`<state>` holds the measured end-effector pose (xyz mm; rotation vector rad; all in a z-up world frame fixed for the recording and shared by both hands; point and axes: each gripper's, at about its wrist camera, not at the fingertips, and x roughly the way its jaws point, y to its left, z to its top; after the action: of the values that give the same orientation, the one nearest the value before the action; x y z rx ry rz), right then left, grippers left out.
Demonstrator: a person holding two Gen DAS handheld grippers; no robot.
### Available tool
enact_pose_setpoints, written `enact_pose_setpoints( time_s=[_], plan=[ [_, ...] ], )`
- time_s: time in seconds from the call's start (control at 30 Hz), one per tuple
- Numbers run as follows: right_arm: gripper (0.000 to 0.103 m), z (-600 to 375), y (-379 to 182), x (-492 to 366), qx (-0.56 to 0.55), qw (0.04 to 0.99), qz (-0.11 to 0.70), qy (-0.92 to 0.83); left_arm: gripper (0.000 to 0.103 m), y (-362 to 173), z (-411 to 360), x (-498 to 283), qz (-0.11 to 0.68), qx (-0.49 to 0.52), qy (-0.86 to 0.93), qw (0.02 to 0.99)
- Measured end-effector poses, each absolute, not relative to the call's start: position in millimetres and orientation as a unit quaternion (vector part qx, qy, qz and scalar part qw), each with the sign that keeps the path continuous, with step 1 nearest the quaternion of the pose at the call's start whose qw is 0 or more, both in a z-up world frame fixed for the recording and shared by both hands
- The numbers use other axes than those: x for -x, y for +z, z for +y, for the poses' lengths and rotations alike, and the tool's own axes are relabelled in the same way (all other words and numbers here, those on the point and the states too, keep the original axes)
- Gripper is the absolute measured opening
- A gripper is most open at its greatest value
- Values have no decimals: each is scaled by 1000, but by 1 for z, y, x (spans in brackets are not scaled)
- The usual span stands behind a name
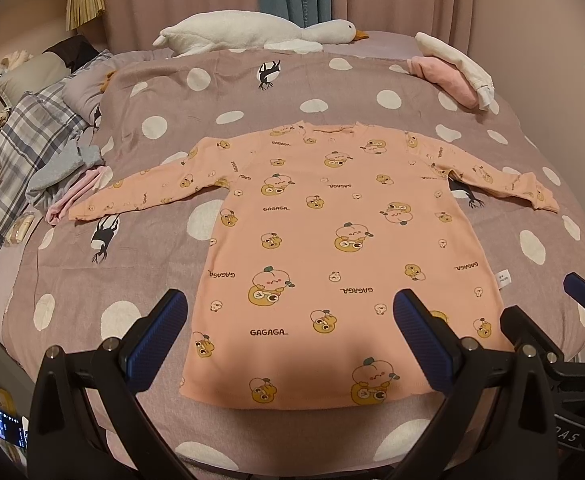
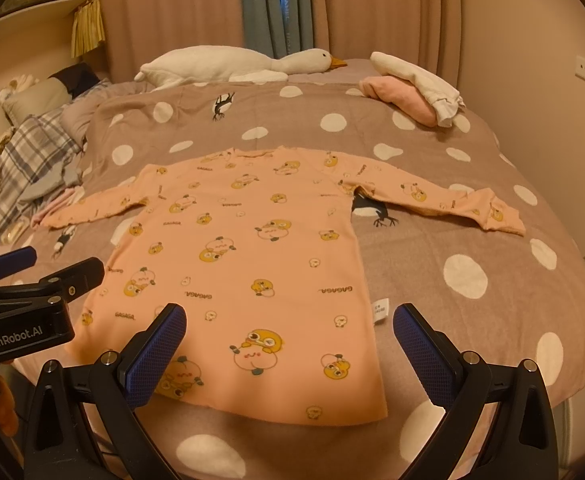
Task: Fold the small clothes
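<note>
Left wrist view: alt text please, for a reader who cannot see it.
A peach long-sleeved top lies flat, sleeves spread, on a polka-dot bedspread. The open left claw hovers over its hem, with the right claw at the right edge. A plush goose lies at the far side.

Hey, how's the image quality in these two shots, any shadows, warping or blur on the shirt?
Left wrist view: warm dim light, a soft shadow across the hem of the peach shirt, fisheye bending the bed with dark corners. Right wrist view: same warm cast, shirt print sharp, shadow near the right gripper; bed edges curve strongly.
</note>
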<state>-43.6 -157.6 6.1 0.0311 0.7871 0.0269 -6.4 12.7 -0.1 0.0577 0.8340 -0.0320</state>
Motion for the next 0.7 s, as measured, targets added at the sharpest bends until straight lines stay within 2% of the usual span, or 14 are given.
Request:
enact_pose_setpoints(
  time_s=[0.7],
  plan=[
    [102, -156, 7, 44, -13, 924, 383, 11, 103, 0, 11, 6, 406, -28, -15, 913]
  ],
)
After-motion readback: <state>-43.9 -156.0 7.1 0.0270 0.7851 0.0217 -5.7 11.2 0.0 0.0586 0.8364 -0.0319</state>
